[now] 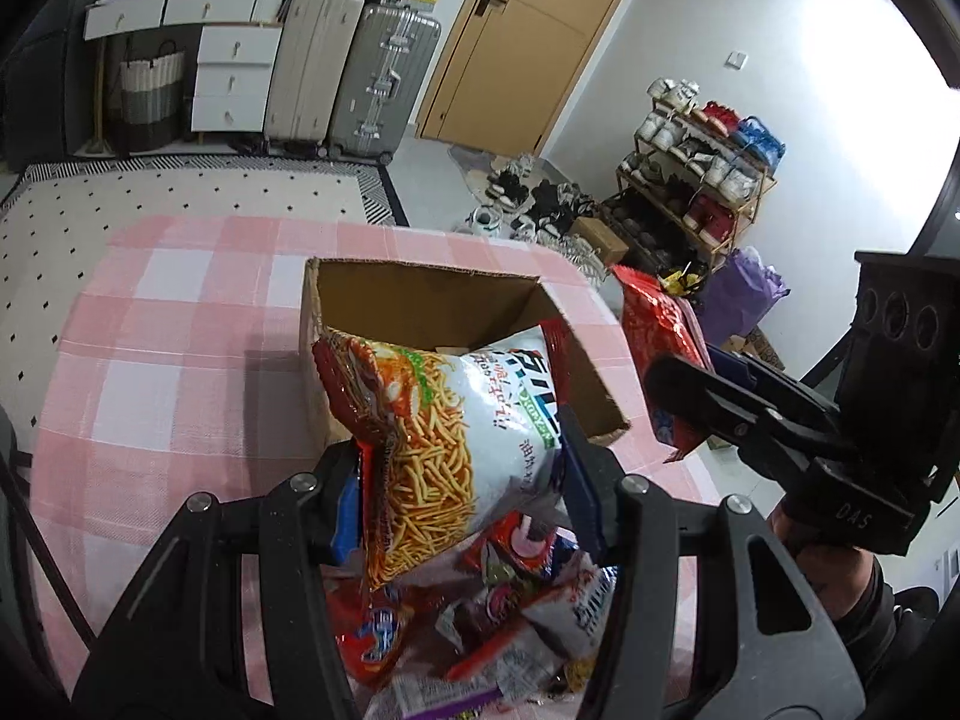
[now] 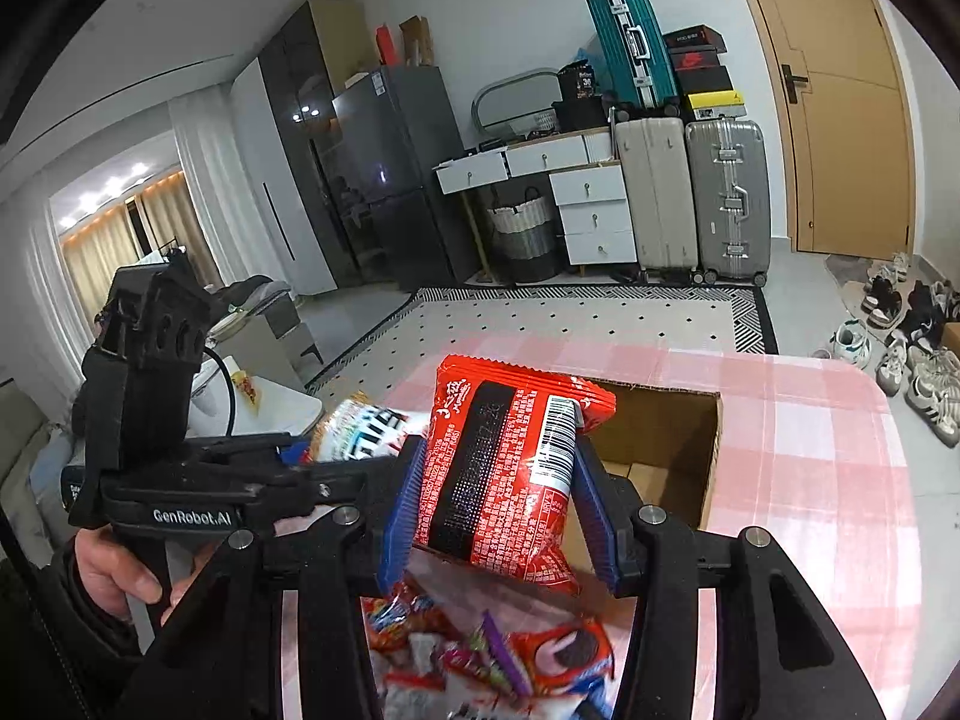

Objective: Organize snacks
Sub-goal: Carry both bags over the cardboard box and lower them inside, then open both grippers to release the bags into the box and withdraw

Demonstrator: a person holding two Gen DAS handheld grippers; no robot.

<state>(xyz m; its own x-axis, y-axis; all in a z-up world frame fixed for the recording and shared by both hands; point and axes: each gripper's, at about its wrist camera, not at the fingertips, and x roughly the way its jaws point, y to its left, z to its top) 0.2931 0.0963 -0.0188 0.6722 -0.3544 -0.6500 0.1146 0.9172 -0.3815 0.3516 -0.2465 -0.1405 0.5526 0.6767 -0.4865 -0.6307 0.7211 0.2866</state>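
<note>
Above the pink-checked tabletop (image 1: 180,324), one open cardboard box (image 1: 420,300) stands far of a loose snack pile (image 1: 510,618). Left gripper (image 1: 462,492), lettered "GenRobot.AI", is clamped on one white noodle-stick bag (image 1: 468,438) over the box's near edge. Right gripper (image 2: 498,516), marked "DAS", pinches one red barcoded packet (image 2: 504,468) beside the box.
</note>
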